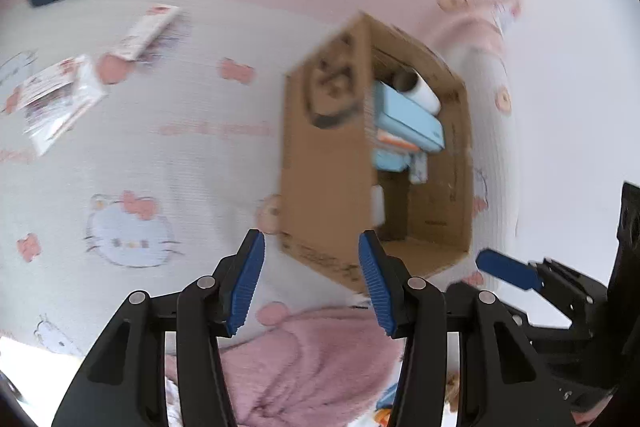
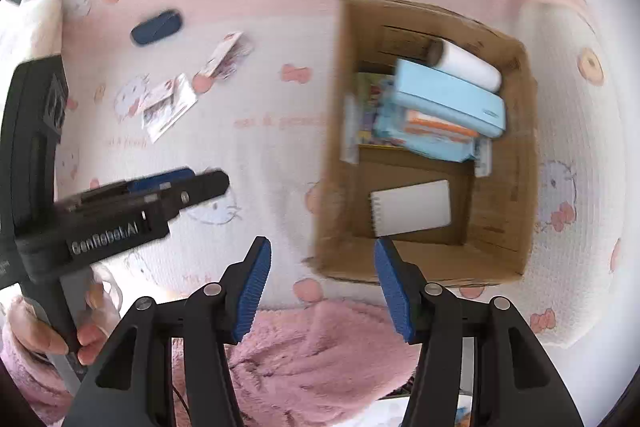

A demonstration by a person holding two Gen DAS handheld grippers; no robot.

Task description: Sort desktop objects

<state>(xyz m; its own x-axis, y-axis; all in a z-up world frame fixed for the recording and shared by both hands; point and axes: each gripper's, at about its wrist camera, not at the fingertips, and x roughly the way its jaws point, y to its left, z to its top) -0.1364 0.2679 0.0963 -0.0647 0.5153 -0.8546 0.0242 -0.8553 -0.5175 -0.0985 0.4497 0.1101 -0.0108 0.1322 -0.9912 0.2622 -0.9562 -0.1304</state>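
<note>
Both tools stand apart-jawed and empty: the left tool (image 1: 312, 283) and right tool (image 2: 322, 287) hang over the near edge of the tabletop (image 2: 260, 155) (cartoon-cat cloth). The box (image 2: 508, 163) holds a notepad (image 2: 412, 207) and blue case (image 2: 448, 99). Two packets (image 2: 168, 107) and a dark case (image 2: 156, 27) lie toward the far left corner.

Brown box (image 2: 500, 211), pink-and-white cat-print cloth (image 2: 260, 155).
</note>
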